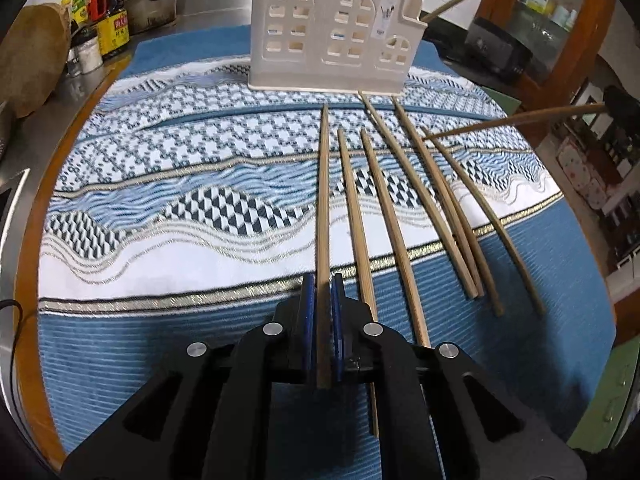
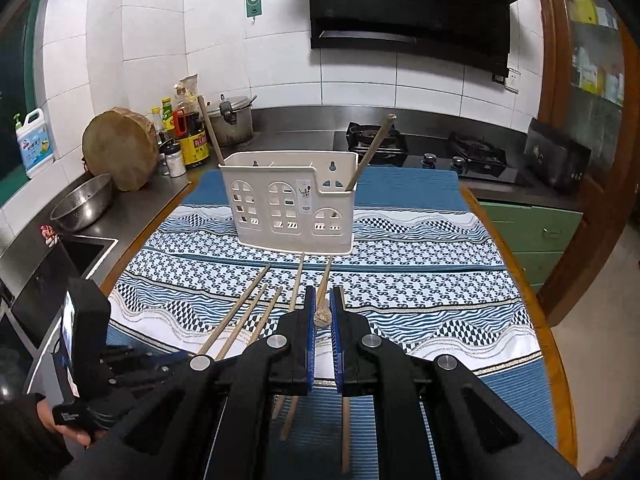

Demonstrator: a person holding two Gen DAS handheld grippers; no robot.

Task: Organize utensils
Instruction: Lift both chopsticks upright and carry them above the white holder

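My left gripper [image 1: 323, 280] is shut on a wooden chopstick [image 1: 323, 200] that points at the cream holder [image 1: 332, 40] and lies low over the patterned cloth [image 1: 180, 208]. Several more chopsticks [image 1: 384, 216] lie loose on the cloth to its right. My right gripper [image 2: 323, 292] is shut on another chopstick [image 2: 322, 314], seen nearly end-on and raised above the cloth; in the left wrist view this raised chopstick [image 1: 520, 120] comes in from the right. The holder [image 2: 288, 204] has one chopstick [image 2: 372, 152] leaning in its right compartment and another stick [image 2: 210, 132] at its left end.
Bottles [image 2: 188, 128], a round wooden block [image 2: 120, 148], a steel bowl [image 2: 80, 204] and a sink [image 2: 84, 252] line the counter on the left. Behind the holder stand a pot [image 2: 232, 118] and a gas stove [image 2: 420, 144]. A person's hand [image 2: 52, 416] holds the left unit.
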